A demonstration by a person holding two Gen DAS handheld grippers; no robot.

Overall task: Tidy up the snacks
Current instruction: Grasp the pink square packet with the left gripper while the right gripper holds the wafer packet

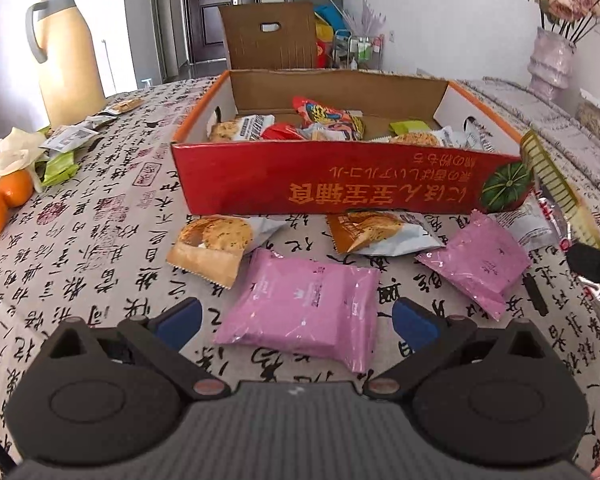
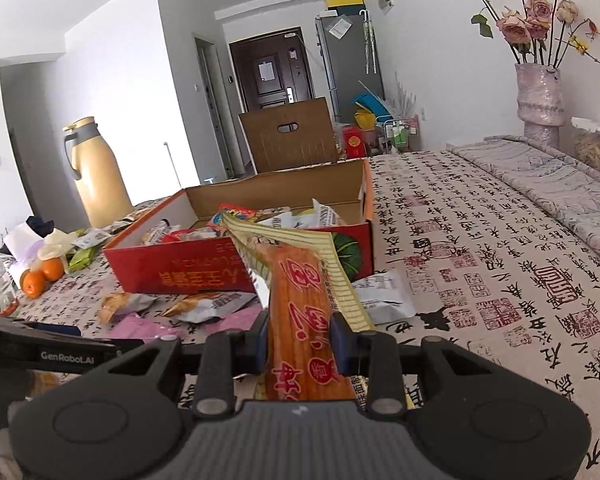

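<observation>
Two hand-held grippers are over a table covered with a calligraphy-print cloth (image 1: pixel 100 264). The left gripper (image 1: pixel 296 320) has its blue-padded fingers (image 1: pixel 180 316) spread wide, nothing between the pads; a pink foil snack packet (image 1: pixel 304 300) lies on the cloth just ahead of the gap. The right gripper (image 2: pixel 302 344) is closed on a long orange snack packet with a yellow striped edge (image 2: pixel 300 300), pads pressing both sides, its far end reaching toward the box. A red cardboard box with an open top (image 1: pixel 320 180) sits mid-table, holding several mixed snack packets (image 1: pixel 328 120). Lying loose on the cloth in front of the box: two biscuit packets (image 1: pixel 216 240), a second pink packet (image 1: pixel 476 264). At the left edge are two oranges (image 1: pixel 8 196); a cream thermos jug (image 1: pixel 68 56) stands behind them.
</observation>
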